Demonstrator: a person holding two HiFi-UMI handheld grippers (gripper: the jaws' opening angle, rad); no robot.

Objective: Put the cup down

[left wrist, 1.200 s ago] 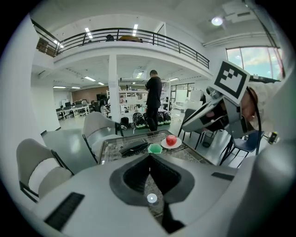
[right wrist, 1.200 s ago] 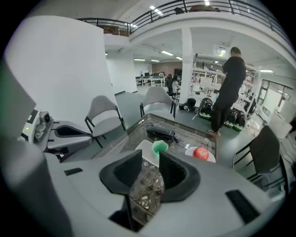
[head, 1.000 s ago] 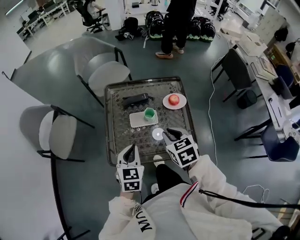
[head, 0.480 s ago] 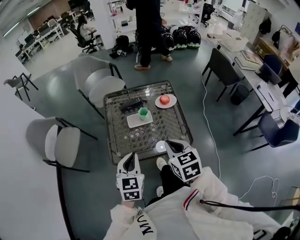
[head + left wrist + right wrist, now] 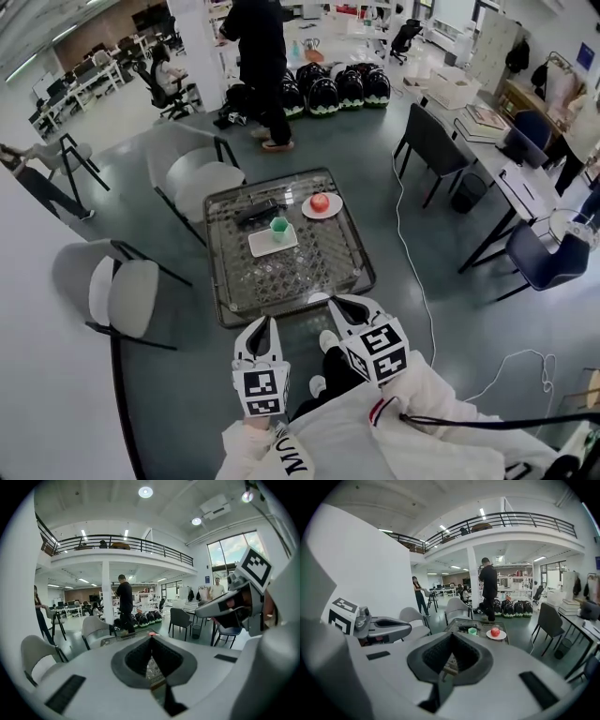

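Observation:
The green cup [image 5: 278,228] stands upright on a white tray [image 5: 265,246] in the middle of the glass-topped table [image 5: 333,267]; it also shows small in the right gripper view [image 5: 472,631]. Both grippers are held back from the table's near edge, above the person's lap, well apart from the cup. My left gripper [image 5: 263,324] is shut with its tips meeting and nothing between them [image 5: 151,637]. My right gripper [image 5: 337,305] is shut as well and empty [image 5: 452,637]. Each gripper shows at the side of the other's view.
A red apple [image 5: 320,201] on a pink plate and a black object [image 5: 255,212] lie at the table's far side. Grey chairs [image 5: 202,169] [image 5: 117,286] stand left, a dark chair [image 5: 431,141] right. A person [image 5: 258,56] stands beyond. A white cable [image 5: 412,272] runs along the floor.
Both grippers have drawn back from the table toward the person and risen. The right jaws, open a second ago, are shut. The standing person has stepped left.

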